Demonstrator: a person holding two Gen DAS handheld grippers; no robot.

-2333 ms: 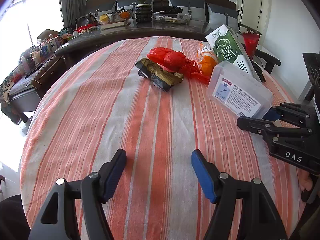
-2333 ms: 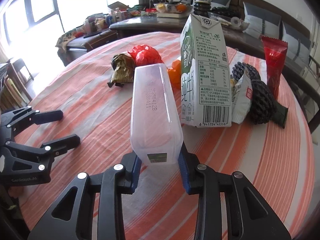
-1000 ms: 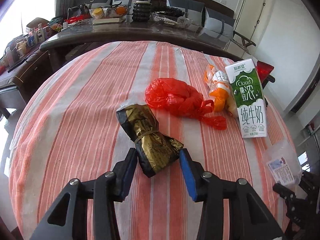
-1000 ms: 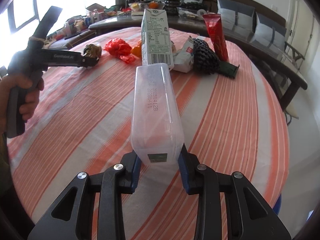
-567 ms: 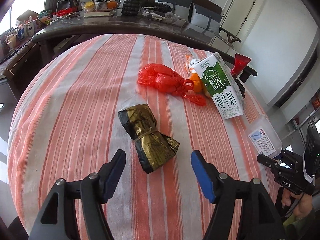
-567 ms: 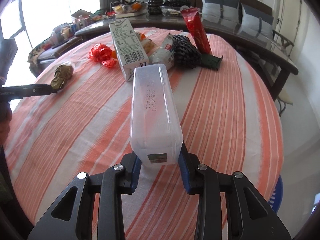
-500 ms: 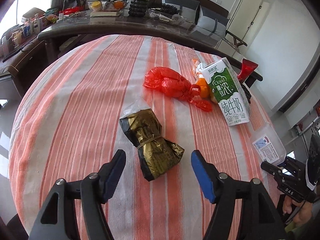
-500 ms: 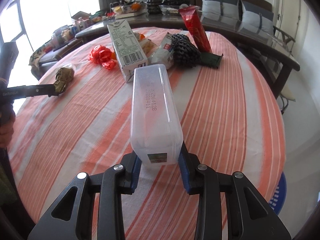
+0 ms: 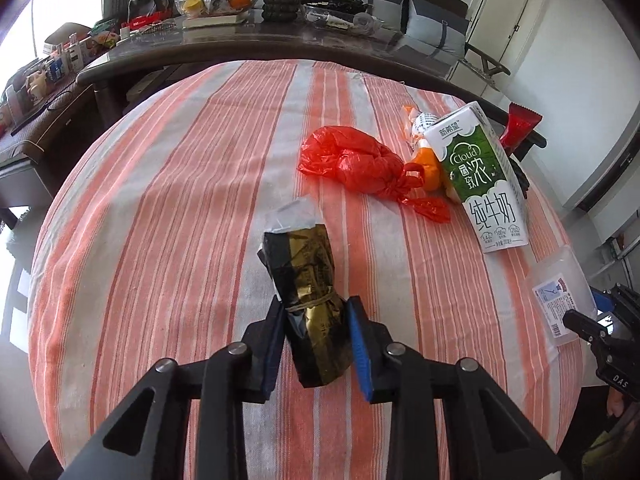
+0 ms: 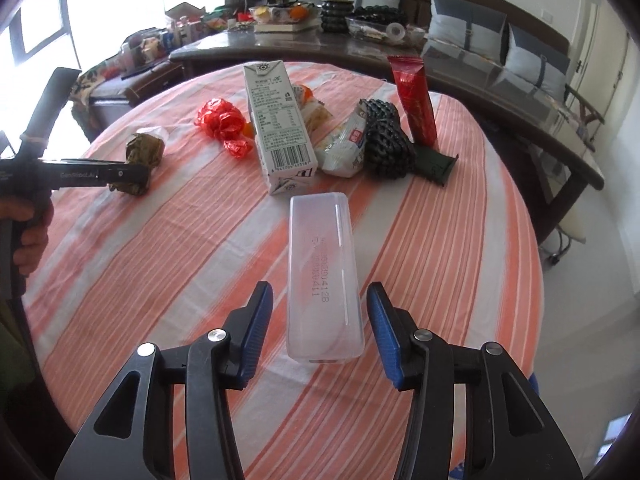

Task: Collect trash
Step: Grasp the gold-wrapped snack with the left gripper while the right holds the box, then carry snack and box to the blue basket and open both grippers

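A black-and-gold wrapped packet lies on the striped tablecloth. My left gripper is closing on its near end, and both blue pads touch it. The right wrist view shows the same left gripper at the packet. A clear plastic box lies flat on the cloth between the fingers of my right gripper. Those jaws are opening, with a gap on each side of the box. The box also shows at the right edge of the left wrist view.
Further back lie a milk carton, a red plastic bag, a white snack bag, a black knobbly lump, a red pouch and a green wrapper. A cluttered dark counter stands behind the table.
The left jaws spread wide around the packet, then closed onto it. The right jaws let go of the clear box, which now lies on the cloth, and that gripper rose a little.
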